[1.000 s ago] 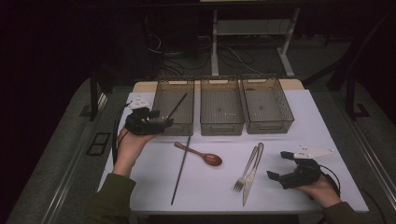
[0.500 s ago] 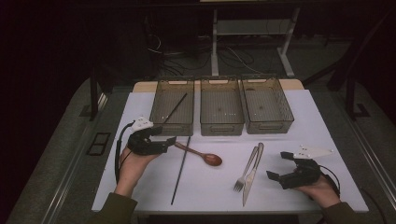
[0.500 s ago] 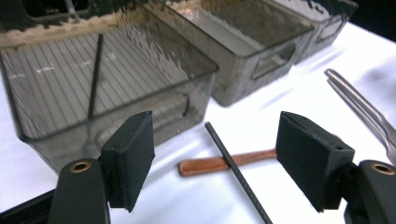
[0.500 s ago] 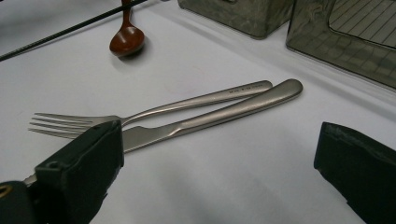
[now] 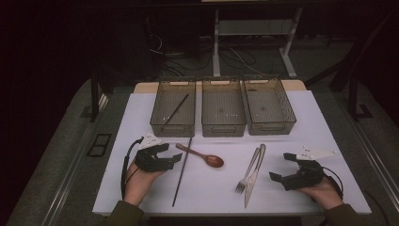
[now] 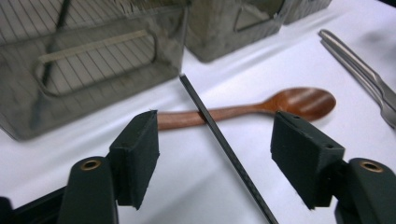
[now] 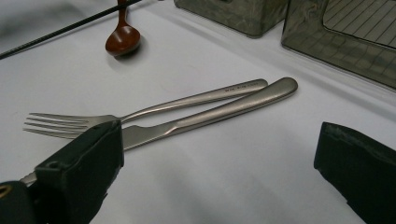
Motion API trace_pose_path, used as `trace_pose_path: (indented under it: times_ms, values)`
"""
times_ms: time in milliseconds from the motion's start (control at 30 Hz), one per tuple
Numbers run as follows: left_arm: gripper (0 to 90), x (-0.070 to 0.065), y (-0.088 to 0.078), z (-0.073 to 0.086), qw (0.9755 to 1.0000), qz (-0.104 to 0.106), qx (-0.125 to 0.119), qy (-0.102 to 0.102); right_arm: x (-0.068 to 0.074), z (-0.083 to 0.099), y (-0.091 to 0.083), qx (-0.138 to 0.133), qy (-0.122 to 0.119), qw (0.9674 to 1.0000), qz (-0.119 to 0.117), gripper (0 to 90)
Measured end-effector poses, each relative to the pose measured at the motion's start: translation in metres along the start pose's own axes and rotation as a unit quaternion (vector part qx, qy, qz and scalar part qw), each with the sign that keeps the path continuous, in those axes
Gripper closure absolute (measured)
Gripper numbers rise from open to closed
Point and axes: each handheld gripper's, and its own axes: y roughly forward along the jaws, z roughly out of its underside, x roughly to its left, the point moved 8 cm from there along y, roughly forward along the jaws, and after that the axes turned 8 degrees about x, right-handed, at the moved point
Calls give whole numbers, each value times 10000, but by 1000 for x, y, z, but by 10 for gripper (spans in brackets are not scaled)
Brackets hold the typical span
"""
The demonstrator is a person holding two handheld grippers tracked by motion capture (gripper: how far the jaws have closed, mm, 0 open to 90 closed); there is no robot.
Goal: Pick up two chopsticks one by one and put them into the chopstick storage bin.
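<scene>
Left claw [image 5: 175, 157]: jaws apart and just now narrowing, straddling the black chopstick [image 6: 219, 138] on the bench [image 5: 329, 188] without pressing it, likely lining up a pick.
Chopstick: lies across the wooden spoon [image 6: 261, 105], just before the left bin [image 5: 172, 109], where its twin lies.
Right claw [image 5: 278, 171]: open, empty, waiting beside fork [image 7: 140, 111] and knife [image 7: 224, 112].

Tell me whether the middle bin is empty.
Empty, as far as shows: the middle bin shows only its ribbed floor, unlike the left bin holding a black stick.
</scene>
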Motion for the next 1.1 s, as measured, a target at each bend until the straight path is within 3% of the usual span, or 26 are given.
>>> trace_pose_path:
  times_ms: [333,667,1100]
  values:
    - [542,-23,15,22,9983,295,506,55,0,0,-1,-5,5,10000,34,10]
    - [629,-23,30,29,9969,270,738,-32,0,0,0,-5,10,10000,45,10]
    - [708,-25,33,31,9957,118,906,167,-1,0,-1,-5,14,10000,63,10]
